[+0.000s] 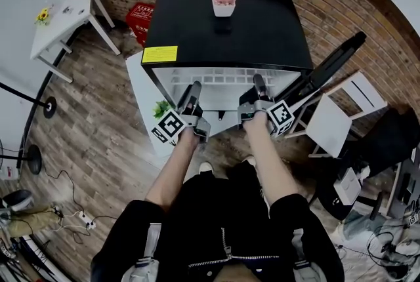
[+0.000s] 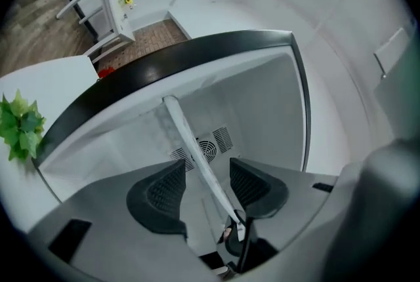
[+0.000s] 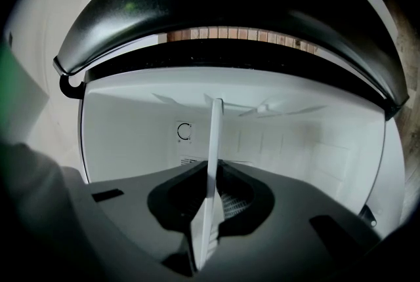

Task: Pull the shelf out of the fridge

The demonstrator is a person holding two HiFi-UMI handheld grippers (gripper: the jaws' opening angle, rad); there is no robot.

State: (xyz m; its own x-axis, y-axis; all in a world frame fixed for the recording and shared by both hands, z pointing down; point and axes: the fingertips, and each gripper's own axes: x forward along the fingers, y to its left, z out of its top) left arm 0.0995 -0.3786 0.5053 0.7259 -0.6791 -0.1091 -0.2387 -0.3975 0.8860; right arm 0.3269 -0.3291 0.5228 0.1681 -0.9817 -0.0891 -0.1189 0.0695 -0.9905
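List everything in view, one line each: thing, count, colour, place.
fridge: one, black, white inside, centre, open
shelf: one, white, inside fridge
potted flowers: one, pink, white pot, on fridge top
crate: one, red, left of fridge
table: one, white, far left
leafy plant: one, green, by fridge's left front corner
chair: one, white, right of fridge
left gripper: one, grey, jaws open around shelf edge
right gripper: one, grey, shut on shelf edge

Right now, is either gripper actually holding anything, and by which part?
The right gripper clamps the white shelf by its front edge. The left gripper is open, the shelf's edge between its jaws but ungripped.
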